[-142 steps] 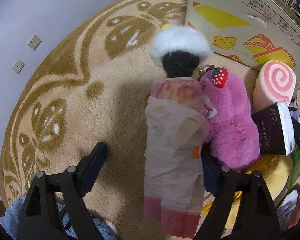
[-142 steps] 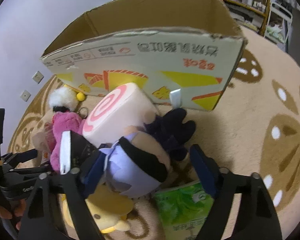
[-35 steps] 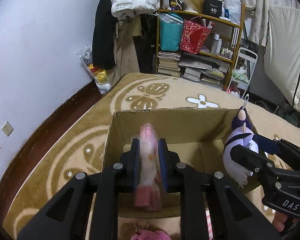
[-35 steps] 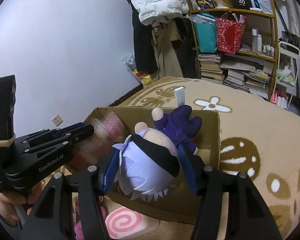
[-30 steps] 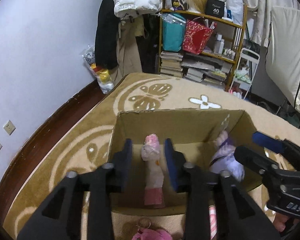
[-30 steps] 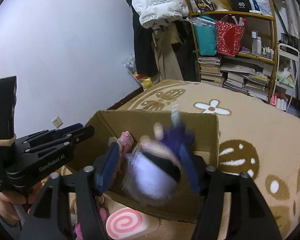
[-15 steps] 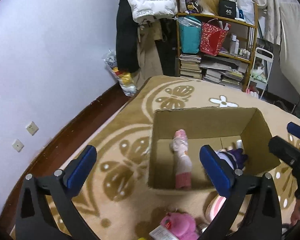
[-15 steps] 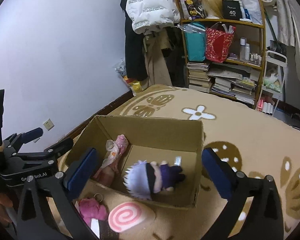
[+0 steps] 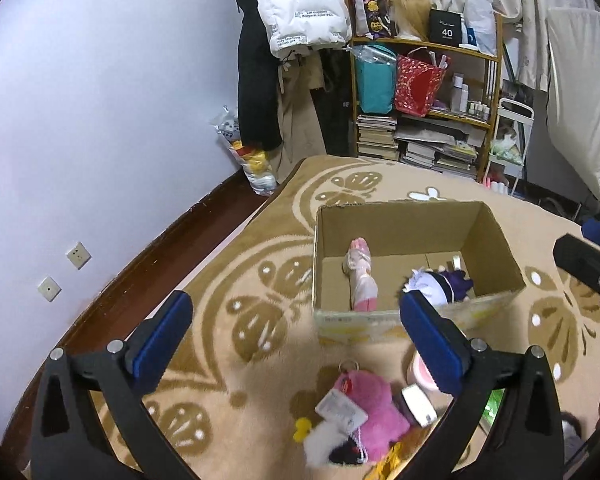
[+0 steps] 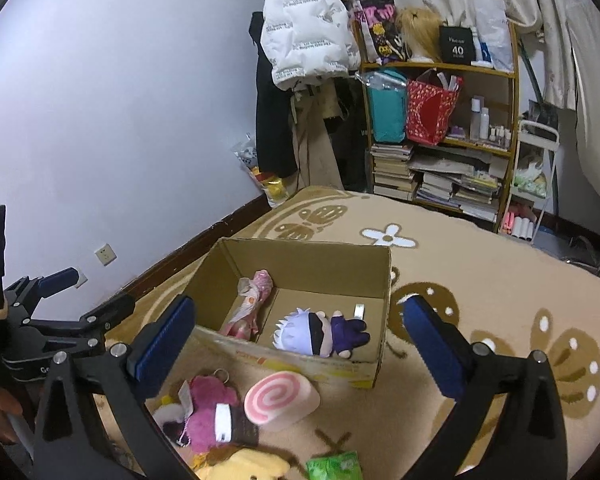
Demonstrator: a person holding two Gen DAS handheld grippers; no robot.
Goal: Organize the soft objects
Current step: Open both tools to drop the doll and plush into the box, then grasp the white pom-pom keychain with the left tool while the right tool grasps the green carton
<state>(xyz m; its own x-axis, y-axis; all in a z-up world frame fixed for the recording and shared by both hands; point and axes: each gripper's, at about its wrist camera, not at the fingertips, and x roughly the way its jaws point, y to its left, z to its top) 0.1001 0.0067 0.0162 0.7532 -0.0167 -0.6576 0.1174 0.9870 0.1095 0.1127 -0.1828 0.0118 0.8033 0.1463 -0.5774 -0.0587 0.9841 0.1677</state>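
Note:
An open cardboard box [image 9: 496, 236] [image 10: 385, 280] stands on the rug. Inside lie a pink wrapped doll [image 9: 360, 276] [image 10: 250, 306] and a white-haired purple plush [image 9: 436, 282] [image 10: 320, 334]. In front of the box lie a pink fluffy plush [image 9: 366, 404] [image 10: 208, 408], a pink swirl roll pillow [image 10: 280, 400], a yellow plush [image 10: 244, 468] and a green packet [image 10: 334, 468]. My left gripper [image 9: 296, 344] is open and empty, above the rug before the box. My right gripper [image 10: 300, 348] is open and empty, above the box's near side.
A patterned beige rug [image 10: 480, 264] covers the floor. A bookshelf [image 10: 440, 136] with bags and books stands at the back wall, next to hanging coats [image 10: 304, 40]. A white rack [image 10: 534, 176] is at the right. The wall with sockets [image 9: 78, 256] is at the left.
Both grippers opened and let the pink doll and the purple plush fall into the box. Both have since drawn back and up from the box.

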